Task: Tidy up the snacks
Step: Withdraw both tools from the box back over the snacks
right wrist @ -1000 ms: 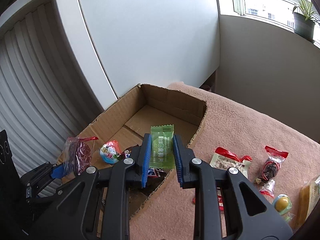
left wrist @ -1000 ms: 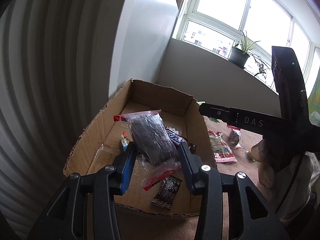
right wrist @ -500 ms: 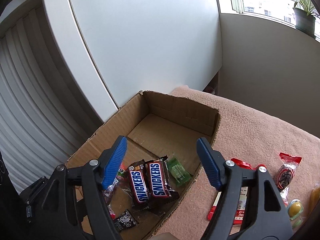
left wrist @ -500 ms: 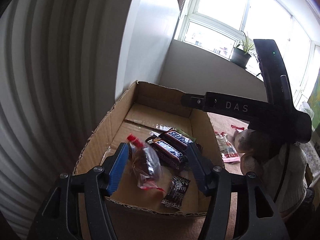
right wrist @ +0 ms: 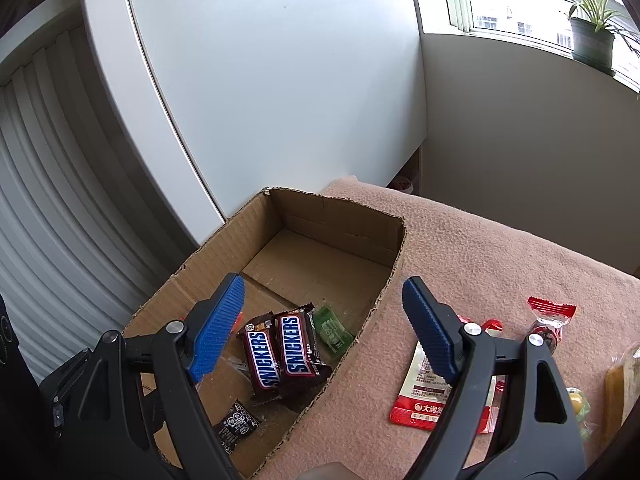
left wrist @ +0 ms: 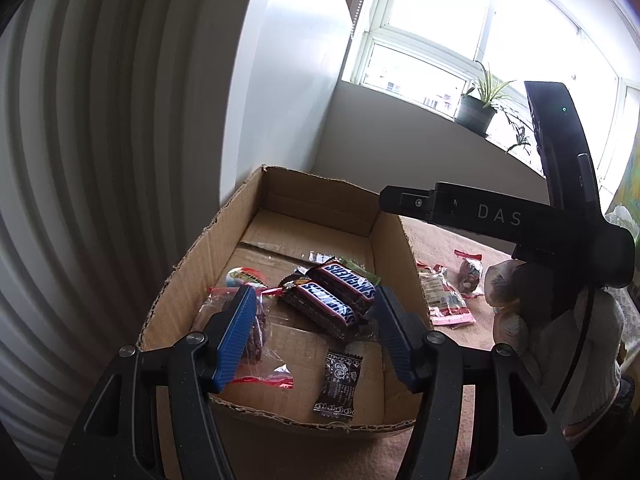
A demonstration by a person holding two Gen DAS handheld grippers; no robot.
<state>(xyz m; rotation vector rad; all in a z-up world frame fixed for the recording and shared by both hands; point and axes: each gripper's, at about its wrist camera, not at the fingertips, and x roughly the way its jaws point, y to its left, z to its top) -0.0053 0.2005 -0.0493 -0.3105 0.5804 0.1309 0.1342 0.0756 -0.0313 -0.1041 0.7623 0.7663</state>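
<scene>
Over the open brown cardboard box (left wrist: pixel 192 264), left gripper (left wrist: pixel 316 332) spread wide, nothing between its blue ribbed pads; clear red-edged bag of dark sweets (left wrist: pixel 256 332) lying loose on the box floor just under the left pad. Beside it, two brown Snickers bars (right wrist: pixel 282 350) side by side, a small green sachet (right wrist: pixel 332 332) against them, a little black packet (right wrist: pixel 236 426) nearer the front wall. Further right, right gripper (right wrist: pixel 324 332) just been opening, now gaping and empty, straddling the box's right wall. Beyond that wall, on the pink towelling cloth (right wrist: pixel 480 248), a flat red-and-white pouch (right wrist: pixel 416 392) right under the right-hand pad, long axis running away from the camera, roughly in line with the fingers. Probably next for boxing, and clearly nearer the right gripper than the left.
</scene>
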